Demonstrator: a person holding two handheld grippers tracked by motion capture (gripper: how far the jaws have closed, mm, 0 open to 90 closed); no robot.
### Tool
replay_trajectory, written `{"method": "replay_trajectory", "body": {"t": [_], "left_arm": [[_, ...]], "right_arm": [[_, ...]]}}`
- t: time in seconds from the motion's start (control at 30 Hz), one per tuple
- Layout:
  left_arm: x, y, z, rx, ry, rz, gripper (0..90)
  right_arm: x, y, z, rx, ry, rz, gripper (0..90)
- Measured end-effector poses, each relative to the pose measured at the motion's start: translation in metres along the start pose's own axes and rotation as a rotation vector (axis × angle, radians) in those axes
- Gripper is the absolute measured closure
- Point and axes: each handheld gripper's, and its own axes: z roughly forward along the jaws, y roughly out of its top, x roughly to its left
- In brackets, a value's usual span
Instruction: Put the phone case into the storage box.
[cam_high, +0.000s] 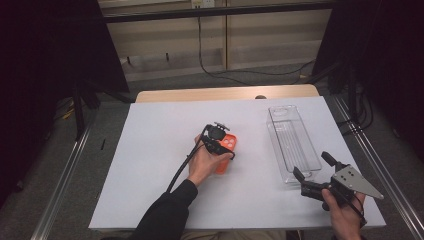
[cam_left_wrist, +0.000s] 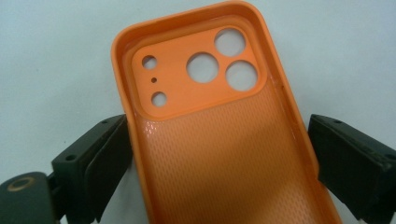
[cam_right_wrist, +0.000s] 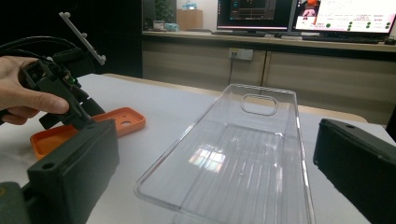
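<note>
The light, flexible orange phone case (cam_left_wrist: 219, 140) lies between the left gripper (cam_left_wrist: 219, 161)'s spread jaws, best pinched across its long side walls, while the right gripper (cam_high: 314, 170) waits released near the clear tray (cam_high: 292, 142).

Office or lab: monitors (cam_right_wrist: 299, 14) on a long counter (cam_right_wrist: 261, 39).

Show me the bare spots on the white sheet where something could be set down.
Widest free patch: the white sheet left of the orange phone case and the left tool. A narrower strip lies between the case and the clear tray. It is crowded near the tray's near end, where the right tool hovers.
</note>
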Motion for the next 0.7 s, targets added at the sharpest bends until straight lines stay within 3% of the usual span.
{"method": "replay_trajectory", "body": {"t": [0.27, 0.7], "left_arm": [[0.0034, 0.0014, -0.0045, 0.037, -0.02, 0.032, 11.3], [0.0075, -0.0039, -0.0094, 0.004, -0.046, 0.03, 13.8]], "right_arm": [[0.0004, -0.0004, 0.0002, 0.005, 0.003, 0.003, 0.0], [0.0005, -0.0007, 0.0011, 0.008, 0.003, -0.003, 0.0]]}}
